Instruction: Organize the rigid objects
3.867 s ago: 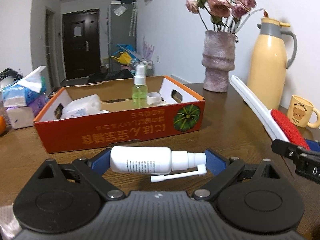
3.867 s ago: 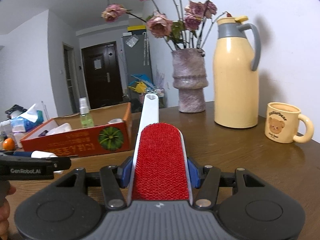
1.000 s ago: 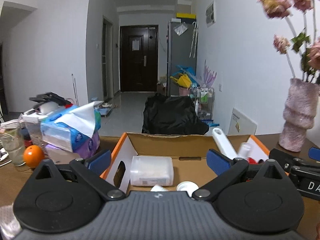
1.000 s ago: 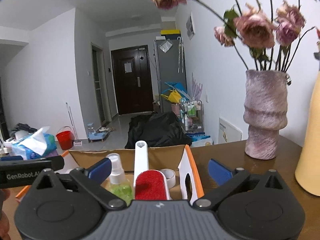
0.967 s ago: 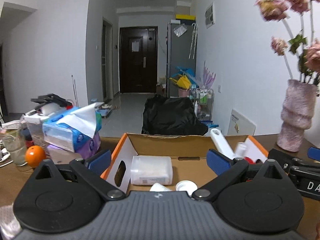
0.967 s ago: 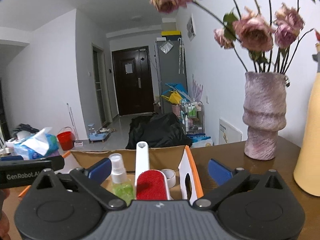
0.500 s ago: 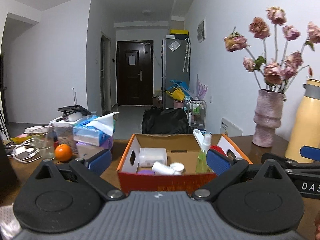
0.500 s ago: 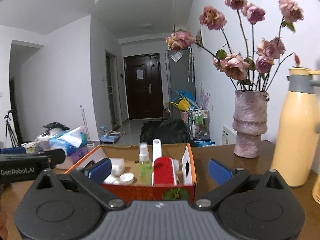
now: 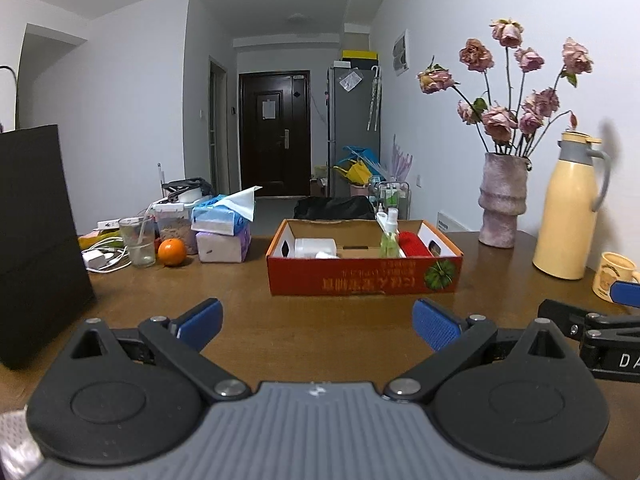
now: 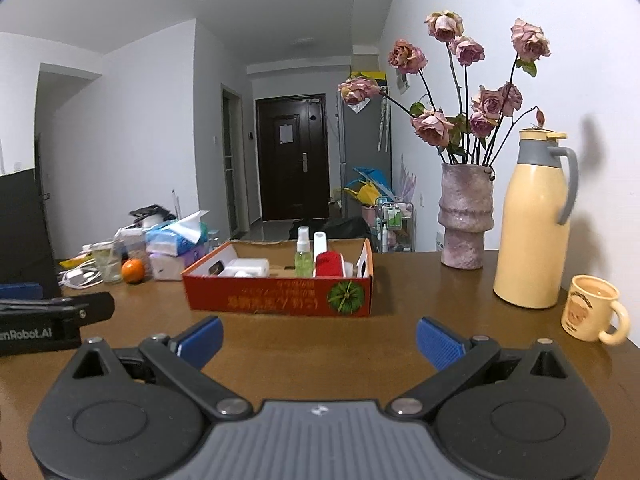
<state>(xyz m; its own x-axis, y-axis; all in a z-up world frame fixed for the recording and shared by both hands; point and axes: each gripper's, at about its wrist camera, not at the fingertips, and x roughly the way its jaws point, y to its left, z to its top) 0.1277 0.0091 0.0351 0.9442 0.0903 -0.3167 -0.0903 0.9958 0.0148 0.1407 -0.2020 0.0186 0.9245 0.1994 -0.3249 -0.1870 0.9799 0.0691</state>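
**Both grippers hanging empty before the filled box**

Left wrist view: the left gripper [image 9: 316, 320] is hovering over bare brown table [image 9: 160, 300] with its blue pads spread wide and nothing between them. Straight ahead of it, well apart, the red cardboard box [image 9: 362, 280] is sitting with its long side facing the camera. Inside, a white container [image 9: 315, 247] is lying toward the left end, while a green spray bottle [image 9: 388, 234] is standing upright toward the right end, nozzle up. Just right of the bottle, the red lint brush [image 9: 414, 245] is resting with its long axis running away from the gripper, its white handle pointing at the far wall.

Right wrist view: the right gripper [image 10: 318, 340] is likewise hanging with its pads spread wide, gripping nothing, with the box ahead and slightly left. The brush's white handle is rising behind its red pad beside the upright bottle. A yellow thermos [image 10: 532, 224] and a bear mug [image 10: 590, 308] are standing ahead to the right.

Nothing loose is lying on the table near either gripper, so the sorting is looking close to done. Doing this step well probably means keeping both grippers low and level, clear of the box wall and mug.
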